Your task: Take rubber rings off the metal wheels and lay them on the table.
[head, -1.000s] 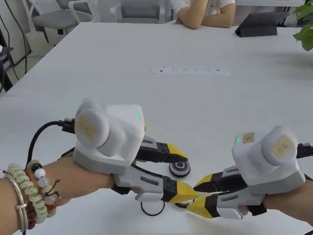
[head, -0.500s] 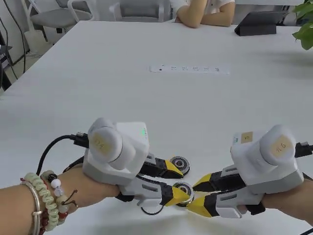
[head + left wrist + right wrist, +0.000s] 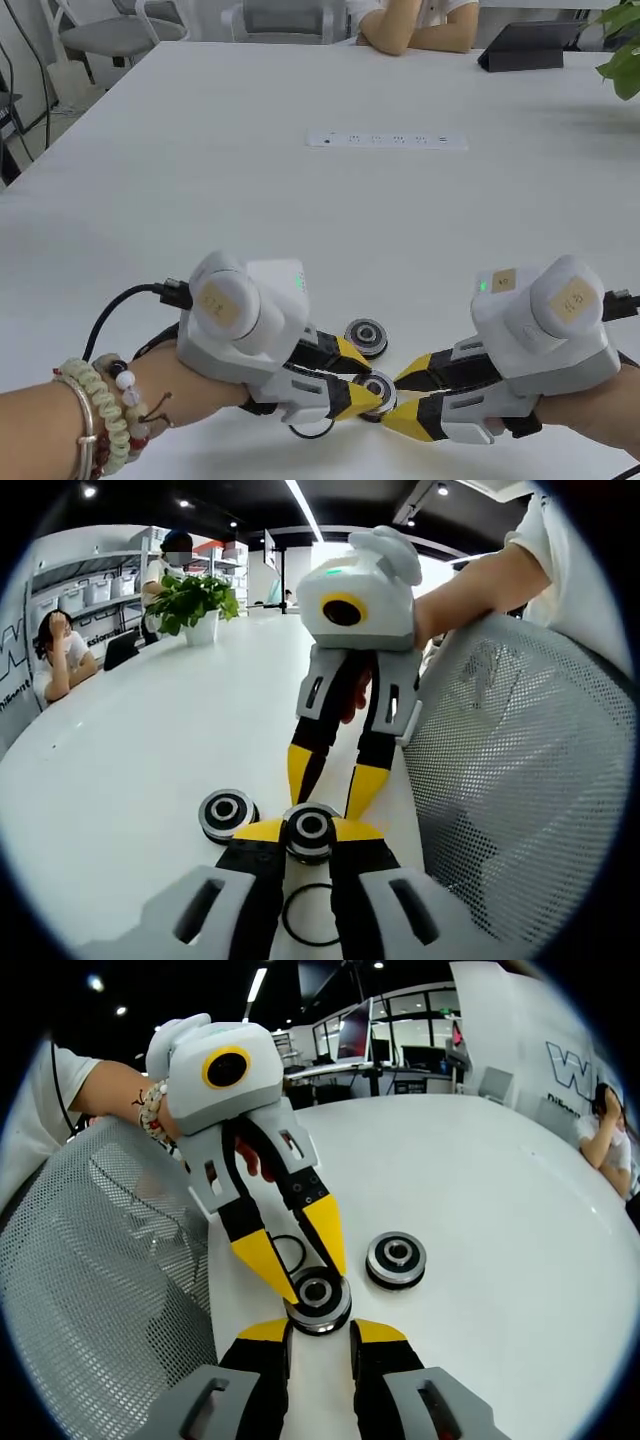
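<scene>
The white housings of both tools cover much of their jaws in the head view, and the thin black rubber ring point(image 3: 316, 945) lying loose on the tabletop is partly tucked under the left hand-held gripper point(image 3: 308, 832). That tool is clenched on a small silver metal wheel with a dark rim point(image 3: 318, 1300), one yellow tip on each side. The right hand-held gripper point(image 3: 321, 1332) meets the same wheel from the opposite side, its yellow tips at the rim; I cannot tell whether it pinches or merely touches.

The white tabletop point(image 3: 300, 200) is broad and bare, with a flat white power strip point(image 3: 387, 141) farther out. At the far end a seated person's folded arms point(image 3: 415, 25) rest beside a dark tablet stand point(image 3: 530, 48). A grey mesh chair back point(image 3: 520, 780) stands at the near edge, and a green potted plant point(image 3: 190, 600) at the far right.

A second wheel of the same kind point(image 3: 396, 1258) lies flat just beyond the held one, apart from both tools. Each wheel shows a bright hub inside concentric dark bands.
</scene>
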A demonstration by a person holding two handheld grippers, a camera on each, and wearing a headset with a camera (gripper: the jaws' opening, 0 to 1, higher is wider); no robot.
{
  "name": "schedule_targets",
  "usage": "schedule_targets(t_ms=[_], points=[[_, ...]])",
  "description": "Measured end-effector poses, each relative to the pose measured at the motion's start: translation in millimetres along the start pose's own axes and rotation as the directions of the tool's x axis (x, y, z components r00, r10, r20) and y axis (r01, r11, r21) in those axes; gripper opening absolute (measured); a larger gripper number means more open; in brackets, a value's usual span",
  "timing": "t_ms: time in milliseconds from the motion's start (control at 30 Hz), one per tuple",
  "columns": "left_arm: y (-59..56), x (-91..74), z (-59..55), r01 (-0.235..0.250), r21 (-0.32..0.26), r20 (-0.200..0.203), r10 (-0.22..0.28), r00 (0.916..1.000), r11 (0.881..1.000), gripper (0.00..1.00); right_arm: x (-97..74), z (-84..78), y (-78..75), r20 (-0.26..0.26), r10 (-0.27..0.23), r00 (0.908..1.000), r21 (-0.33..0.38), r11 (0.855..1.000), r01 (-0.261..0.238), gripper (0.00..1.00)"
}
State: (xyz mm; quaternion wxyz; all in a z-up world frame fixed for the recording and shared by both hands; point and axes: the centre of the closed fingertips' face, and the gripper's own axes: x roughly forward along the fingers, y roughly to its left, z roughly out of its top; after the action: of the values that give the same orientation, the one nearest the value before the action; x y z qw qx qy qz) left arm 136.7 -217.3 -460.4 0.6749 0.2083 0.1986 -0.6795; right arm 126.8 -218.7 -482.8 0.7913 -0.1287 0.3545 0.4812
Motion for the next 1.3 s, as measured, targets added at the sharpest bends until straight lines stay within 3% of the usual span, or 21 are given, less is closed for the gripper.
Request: schedule_targets(t_ms=[267, 933, 1300], points=[[-1.2, 0.0, -0.7, -0.003, 0.023, 0.004, 0.003, 1.0000, 1.000, 0.08, 0.6, -0.4, -0.1, -0.003, -0.003, 1.0000, -0.007, 1.000, 0.003, 0.20], [-1.1, -0.4, -1.3, -0.012, -0.005, 0.055, 0.012, 0.9984, 1.000, 0.07, 1.3, -0.5, 0.1, -0.006, -0.007, 1.0000, -0.034, 0.999, 0.007, 0.17], [0.1, -0.1, -1.7, -0.015, -0.013, 0.067, 0.015, 0.9977, 1.000, 0.07, -1.5, -2.8, -1.1, -0.020, -0.012, 0.9997, -0.035, 0.999, 0.012, 0.09]])
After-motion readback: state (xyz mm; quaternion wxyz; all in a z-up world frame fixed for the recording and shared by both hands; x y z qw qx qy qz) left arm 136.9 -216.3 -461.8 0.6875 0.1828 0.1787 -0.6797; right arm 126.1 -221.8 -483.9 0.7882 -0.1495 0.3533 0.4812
